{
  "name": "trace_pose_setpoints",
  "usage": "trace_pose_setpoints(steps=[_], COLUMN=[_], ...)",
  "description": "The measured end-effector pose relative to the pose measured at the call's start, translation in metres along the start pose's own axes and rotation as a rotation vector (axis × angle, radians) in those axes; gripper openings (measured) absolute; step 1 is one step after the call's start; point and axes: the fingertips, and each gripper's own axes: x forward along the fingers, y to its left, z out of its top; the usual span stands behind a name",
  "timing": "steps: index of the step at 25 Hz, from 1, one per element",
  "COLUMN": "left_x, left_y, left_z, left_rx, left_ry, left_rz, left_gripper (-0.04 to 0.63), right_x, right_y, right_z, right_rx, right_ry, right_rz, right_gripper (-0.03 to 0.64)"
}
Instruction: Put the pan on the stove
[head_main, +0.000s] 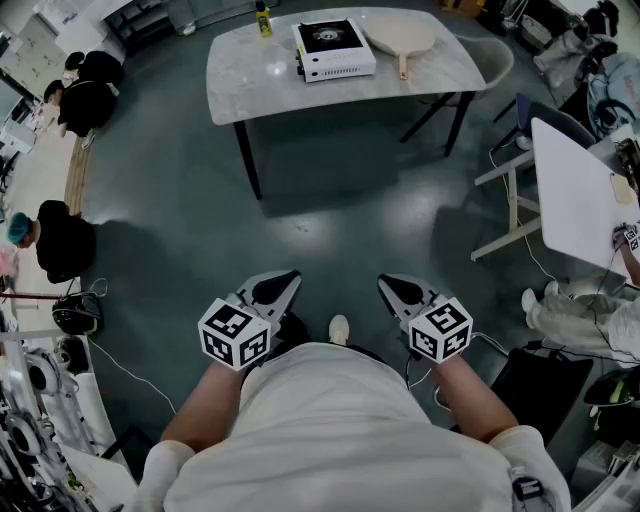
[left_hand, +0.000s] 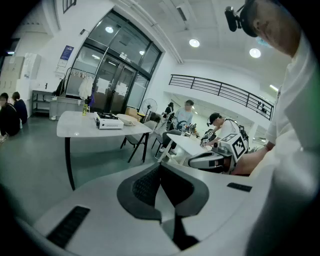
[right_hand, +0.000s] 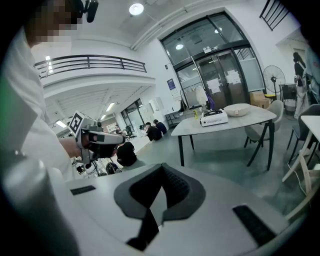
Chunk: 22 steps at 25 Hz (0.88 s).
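Note:
Far ahead a white portable stove (head_main: 334, 48) sits on a pale oval table (head_main: 250, 70). Just to its right on the same table lies the light-coloured pan (head_main: 400, 40), handle pointing toward me. My left gripper (head_main: 290, 280) and right gripper (head_main: 388, 285) are held close to my body, side by side, well short of the table. Both are shut with nothing between the jaws. In the left gripper view the stove (left_hand: 108, 121) and pan (left_hand: 129, 120) show small beyond the shut jaws. The right gripper view also shows the stove (right_hand: 214, 118) and pan (right_hand: 239, 109) in the distance.
A yellow bottle (head_main: 263, 20) stands at the table's far left. A chair (head_main: 495, 55) is behind the table at right. Another white table (head_main: 575, 190) stands on the right. People (head_main: 60, 240) sit on the floor at left, near gear and cables.

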Motion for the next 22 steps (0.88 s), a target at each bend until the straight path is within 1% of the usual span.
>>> trace_pose_setpoints(steps=[3,6,12,16,20,22], left_x=[0.012,0.027,0.066,0.089,0.102,0.104], left_y=[0.005,0.017,0.068,0.112,0.153,0.176], left_z=[0.006,0.016,0.047,0.086,0.119,0.133], left_rx=[-0.024,-0.015,-0.012,0.002,0.059,0.074], left_ry=[-0.001,0.008,0.000,0.001,0.019,0.022], left_rz=[-0.006,-0.019,-0.076,-0.135,-0.202,-0.225], left_gripper=[0.018,0.018,0.018,0.018,0.018,0.018], right_x=[0.006,0.018,0.056,0.090,0.126,0.145], right_y=[-0.014,-0.032,-0.078,-0.107,-0.135,-0.149], right_z=[0.003,0.012,0.043,0.080,0.127,0.145], right_rx=[0.011,0.015,0.033,0.060,0.059,0.087], right_ry=[0.008,0.009,0.011,0.014,-0.005,-0.008], right_rz=[-0.010,-0.024,-0.103,-0.165,-0.238,-0.271], right_gripper=[0.006,0.006,0.006,0.008,0.015,0.061])
